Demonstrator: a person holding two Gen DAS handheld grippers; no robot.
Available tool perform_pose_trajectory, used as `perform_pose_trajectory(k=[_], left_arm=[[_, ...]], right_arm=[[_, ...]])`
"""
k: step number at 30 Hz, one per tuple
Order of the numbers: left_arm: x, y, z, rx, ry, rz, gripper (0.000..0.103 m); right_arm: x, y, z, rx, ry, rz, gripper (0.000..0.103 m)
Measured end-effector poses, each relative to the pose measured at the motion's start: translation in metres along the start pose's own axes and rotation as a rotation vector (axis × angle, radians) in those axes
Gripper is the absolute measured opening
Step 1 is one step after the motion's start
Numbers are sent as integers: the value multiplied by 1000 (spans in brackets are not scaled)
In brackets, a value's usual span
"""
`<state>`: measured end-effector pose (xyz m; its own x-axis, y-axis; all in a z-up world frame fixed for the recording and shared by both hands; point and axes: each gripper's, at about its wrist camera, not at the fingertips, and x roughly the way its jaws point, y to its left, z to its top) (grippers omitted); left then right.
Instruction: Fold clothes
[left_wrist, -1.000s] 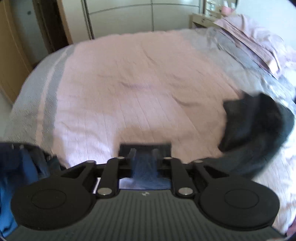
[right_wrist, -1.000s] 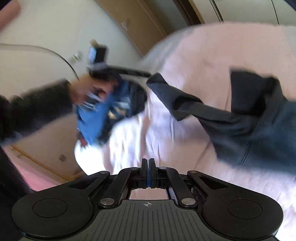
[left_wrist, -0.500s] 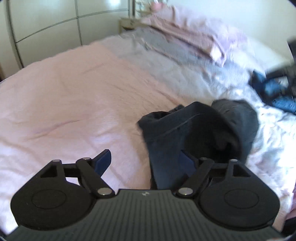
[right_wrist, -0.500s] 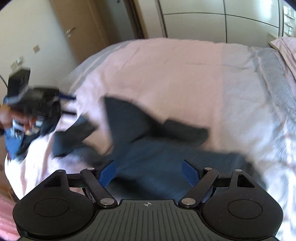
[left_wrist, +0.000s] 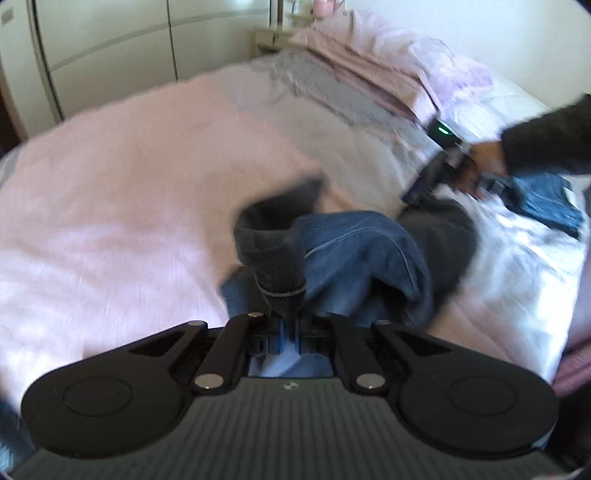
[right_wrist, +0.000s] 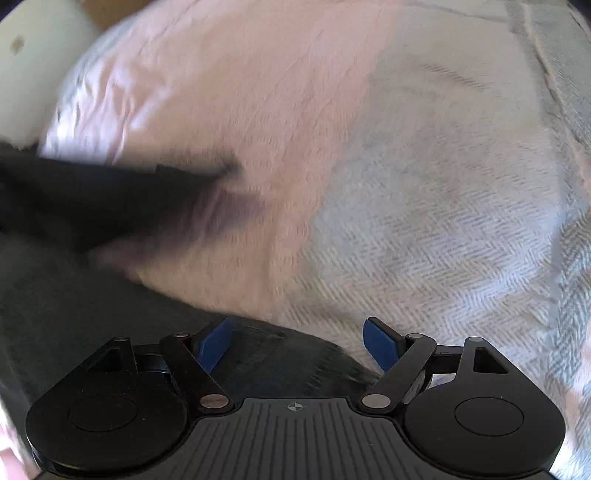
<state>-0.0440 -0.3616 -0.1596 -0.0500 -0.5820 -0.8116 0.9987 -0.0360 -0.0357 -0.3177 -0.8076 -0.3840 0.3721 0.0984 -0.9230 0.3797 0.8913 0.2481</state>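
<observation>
garment (left_wrist: 354, 254), dark with a blue lining, lies crumpled near the bed's (left_wrist: 147, 177) middle. left gripper (left_wrist: 290, 332) has just closed, pinching its ribbed cuff (left_wrist: 280, 288), likely to spread it flat. right gripper (right_wrist: 297, 341) hangs open over another dark edge, gripping nothing.

bed (left_wrist: 147, 155): pink-grey cover | pillows (left_wrist: 399, 66) | pale wardrobe (left_wrist: 110, 48) | bright daylight

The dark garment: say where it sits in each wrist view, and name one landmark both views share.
Left wrist: the dark garment lies at centre, its cuff pinched in the left gripper.
Right wrist: it fills the lower left, under the open right gripper.
Shared landmark: the pink bedspread.
</observation>
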Motion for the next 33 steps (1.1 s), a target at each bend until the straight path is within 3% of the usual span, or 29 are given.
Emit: perform_pose_trajectory(k=[4,5,6,8,12,16,19,20,23,26,28,29,30,31,33], left_arm=[[-36,-47,-63,-4,161,-31,3],[-38,-60,-79,-9,197,-46,3],[-38,-72,-93,-7,219,-61,3],[-33,-94,-121,10,248,-88,3],[-22,-115,-164,-26,253,-130,3],[-27,-129,-194,-44,244,-132,3],[-32,-132,-212,-60,265,-130,1],[-32,-134,-218,-65,278,-133,0],[-36,-137,-228,-92,321,-146,0],[-54,-120,-226,-197,295,-112,8],[-63,-98,-217,-313,251,-63,37],[-65,-84,-209,-368,217,-28,46],[-63,-69,-201,-420,181,5,62],[-60,-54,-193,-471,144,38,69],[-56,-24,-177,-572,71,105,70]], right_arm=[[-4,14,-14,22,29,174,80],[-7,21,-19,14,48,203,60],[-9,30,-24,-1,73,226,13],[-18,52,-39,-60,99,227,0],[-50,107,-96,-188,157,217,0],[-83,127,-154,-103,121,138,0],[-96,132,-168,-56,71,93,0],[-100,135,-166,-63,56,75,10],[-99,143,-138,-130,-14,44,98],[-81,139,-95,-193,-66,51,99],[-62,124,-64,-201,-69,36,99],[-49,114,-48,-204,-59,24,99],[-34,104,-36,-200,-27,13,99],[-20,94,-27,-192,16,5,99],[8,73,-12,-162,108,8,99]])
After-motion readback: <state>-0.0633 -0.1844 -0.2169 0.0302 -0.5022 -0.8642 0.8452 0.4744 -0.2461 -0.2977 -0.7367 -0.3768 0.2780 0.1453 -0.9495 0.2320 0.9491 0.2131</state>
